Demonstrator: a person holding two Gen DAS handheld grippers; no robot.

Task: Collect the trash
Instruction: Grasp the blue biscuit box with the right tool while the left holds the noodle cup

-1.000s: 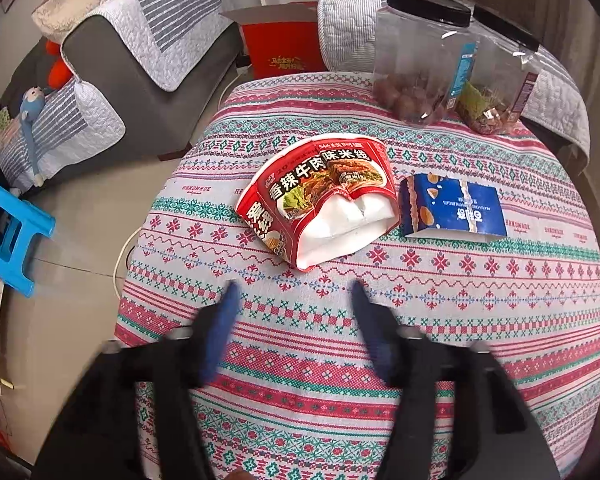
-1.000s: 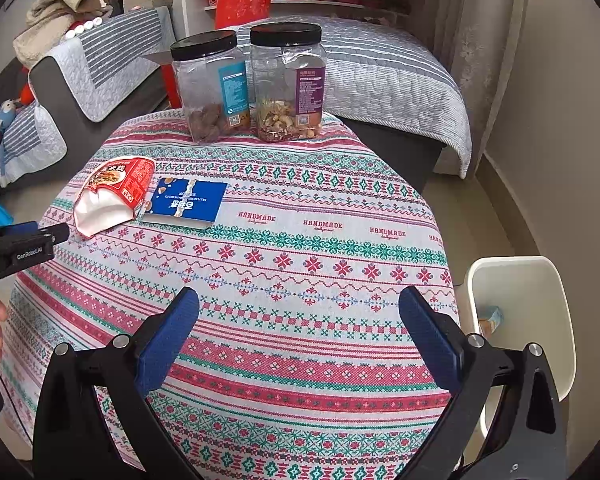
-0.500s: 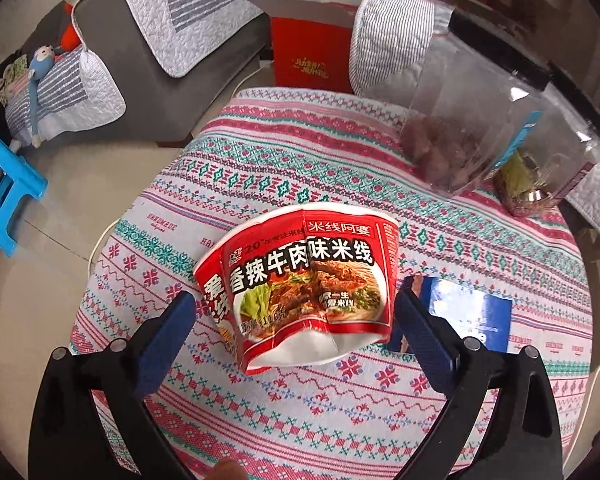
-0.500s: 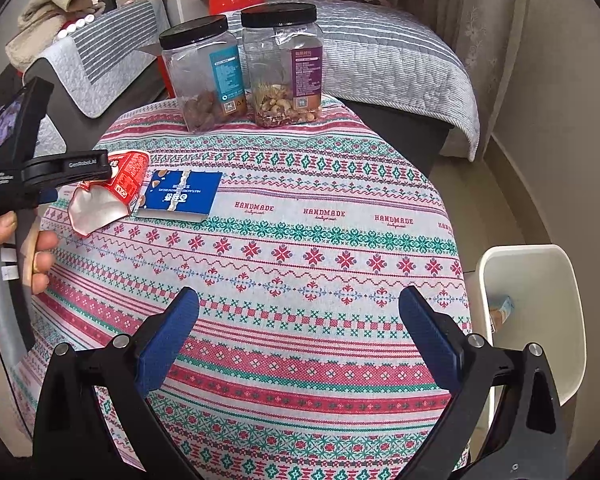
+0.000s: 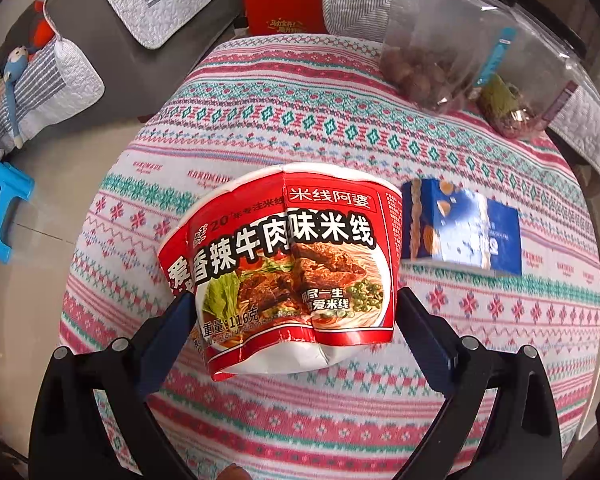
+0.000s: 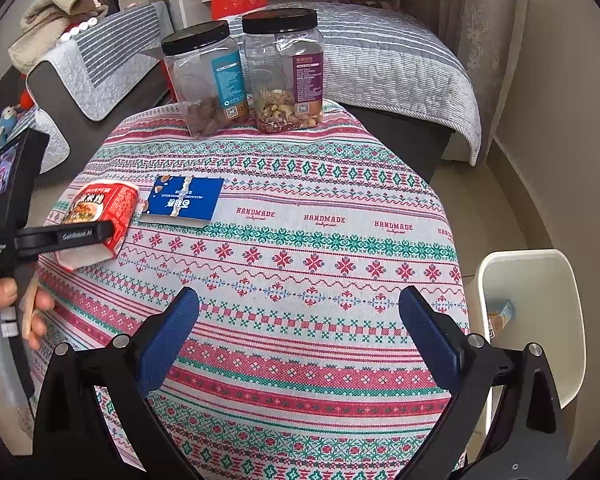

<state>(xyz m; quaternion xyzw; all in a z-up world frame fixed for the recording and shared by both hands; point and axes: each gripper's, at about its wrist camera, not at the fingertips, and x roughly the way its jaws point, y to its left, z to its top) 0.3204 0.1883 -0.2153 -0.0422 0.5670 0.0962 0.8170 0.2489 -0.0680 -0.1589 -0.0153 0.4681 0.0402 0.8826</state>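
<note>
Straddling crushed noodle cup (image 5: 292, 276), left hand-held gripper (image 5: 292, 312) spread wide, right hand-held gripper (image 6: 298, 312) agape over tablecloth (image 6: 300, 264)

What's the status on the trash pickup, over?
Left tool open, straddling the crushed noodle cup. Right tool open, empty. Blue wrapper lies beside the cup. Nothing in the way.

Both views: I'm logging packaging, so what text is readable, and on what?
Noodle cup: "米线阿婆", "香辣牛肉味米线", "重量:116克".
Tablecloth: "HANDMADE", repeated.
Left gripper, arm seen in the right view: "GenRobot.AI".
Blue packet, jar labels, red box: print too small or blurred.
</note>
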